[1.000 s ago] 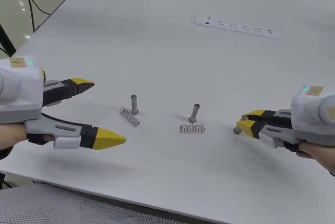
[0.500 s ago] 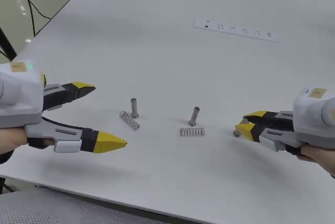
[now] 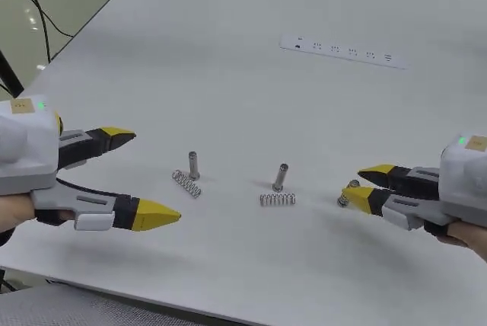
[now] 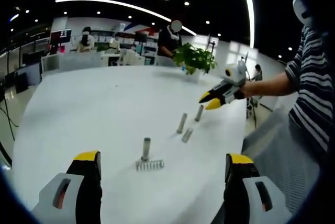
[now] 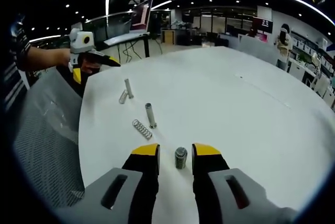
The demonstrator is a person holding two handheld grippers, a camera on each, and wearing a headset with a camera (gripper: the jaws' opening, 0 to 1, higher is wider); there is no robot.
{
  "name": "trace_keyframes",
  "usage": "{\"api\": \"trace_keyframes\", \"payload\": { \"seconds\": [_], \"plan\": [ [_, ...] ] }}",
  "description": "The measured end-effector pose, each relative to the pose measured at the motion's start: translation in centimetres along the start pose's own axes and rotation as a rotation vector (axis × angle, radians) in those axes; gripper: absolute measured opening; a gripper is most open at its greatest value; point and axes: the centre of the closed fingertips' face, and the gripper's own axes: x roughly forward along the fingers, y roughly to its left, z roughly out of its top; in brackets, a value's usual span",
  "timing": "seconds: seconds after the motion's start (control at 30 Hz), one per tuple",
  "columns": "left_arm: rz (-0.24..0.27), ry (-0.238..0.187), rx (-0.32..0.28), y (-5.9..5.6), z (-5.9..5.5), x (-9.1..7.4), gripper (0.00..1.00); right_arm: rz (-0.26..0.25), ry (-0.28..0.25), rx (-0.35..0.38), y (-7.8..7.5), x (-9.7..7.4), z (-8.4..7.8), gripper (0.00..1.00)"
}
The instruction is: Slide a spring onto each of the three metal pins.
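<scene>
Three metal pins stand upright on the white table (image 3: 228, 59). The left pin (image 3: 192, 164) has a spring (image 3: 186, 183) lying beside it. A second spring (image 3: 277, 199) lies in front of the middle pin (image 3: 281, 176). The right pin (image 3: 348, 193) wears a spring (image 5: 180, 157) and stands between the tips of my right gripper (image 3: 367, 182), which is slightly open with a gap on each side. My left gripper (image 3: 144, 176) is open wide and holds nothing, a short way left of the left pin (image 4: 146, 148).
A white power strip (image 3: 338, 50) lies far back on the table. A black cable (image 3: 38, 14) hangs off the left edge. A grey mesh chair (image 3: 68, 307) sits below the front edge. People and desks (image 4: 170, 38) stand in the background.
The right gripper's jaws have spread a little around the spring-covered pin and drawn slightly back. The left gripper stays open. The head camera has shifted.
</scene>
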Motion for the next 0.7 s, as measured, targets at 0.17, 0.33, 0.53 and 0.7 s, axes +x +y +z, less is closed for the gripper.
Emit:
{"api": "trace_keyframes", "payload": {
  "seconds": [0.17, 0.33, 0.53, 0.7],
  "plan": [
    [-0.001, 0.001, 0.001, -0.1, 0.0, 0.1, 0.96, -0.003, -0.030, 0.004, 0.4, -0.8, 1.0, 0.22],
    [0.000, 0.002, -0.001, -0.1, -0.1, 0.1, 0.95, -0.007, -0.046, 0.005, 0.6, -1.3, 1.3, 0.22],
    [0.003, -0.005, -0.004, -0.1, 0.0, 0.0, 0.96, -0.011, -0.058, 0.011, 0.8, -1.9, 1.1, 0.22],
    [0.006, -0.010, -0.009, -0.1, 0.0, -0.1, 0.96, -0.014, -0.054, 0.020, 1.0, -2.2, 0.7, 0.22]
  ]
}}
